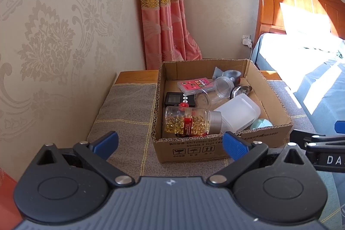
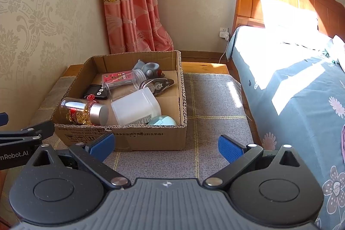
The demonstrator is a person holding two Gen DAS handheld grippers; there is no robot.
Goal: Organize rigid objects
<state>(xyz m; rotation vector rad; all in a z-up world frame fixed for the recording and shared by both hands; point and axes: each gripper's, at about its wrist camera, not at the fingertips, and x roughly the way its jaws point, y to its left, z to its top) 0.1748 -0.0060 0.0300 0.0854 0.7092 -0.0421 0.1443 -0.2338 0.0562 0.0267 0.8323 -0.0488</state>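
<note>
Cardboard box holds the capsule bottle; before it, both grippers' fingers spread apart, empty.

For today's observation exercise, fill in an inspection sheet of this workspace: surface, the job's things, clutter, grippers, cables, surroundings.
Surface: grey checked mat on a low wooden platform.
Job's things: cardboard box holding a capsule bottle lying on its side, white plastic jar, clear jar, pink card, black device.
Clutter: nothing seen outside the box.
Grippers: left gripper and right gripper both open, empty.
Cables: white charger cable at the wall socket.
Surroundings: bed, pink curtain.
</note>
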